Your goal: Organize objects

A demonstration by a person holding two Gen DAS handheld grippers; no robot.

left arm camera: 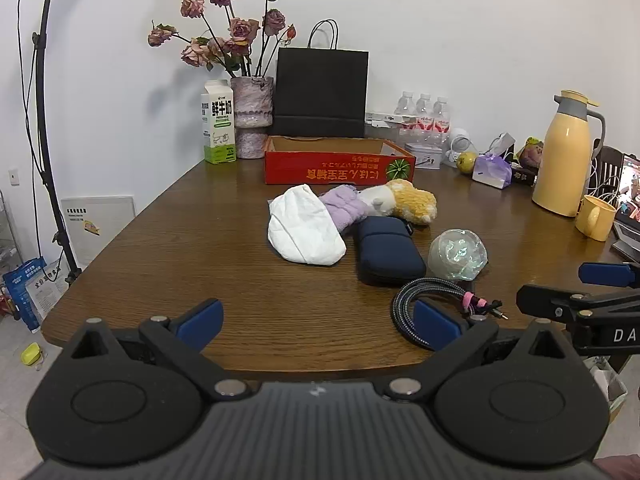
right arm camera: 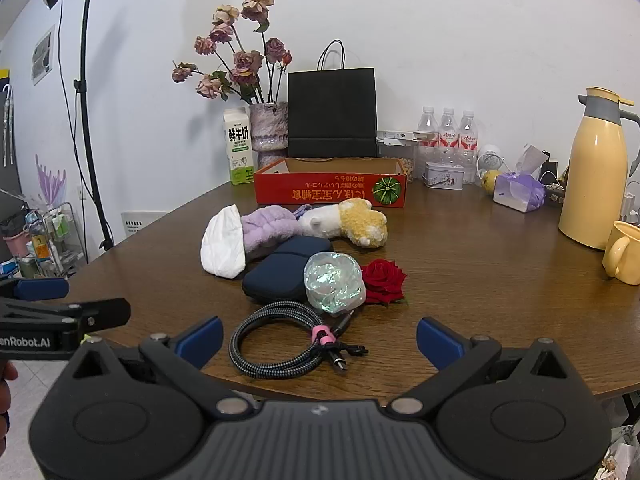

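A cluster of loose objects lies mid-table: a white cloth bundle, a purple fuzzy item, a yellow-and-white plush toy, a navy case, an iridescent wrapped ball, a red rose and a coiled braided cable. Behind them stands an open red cardboard box. My left gripper hangs open over the near table edge, nothing between its blue pads. My right gripper is open too, with the cable lying below and ahead of it.
Along the back wall stand a milk carton, a vase of dried roses, a black paper bag and water bottles. At right are a yellow thermos, a yellow mug and a tissue pack. A light stand rises at left.
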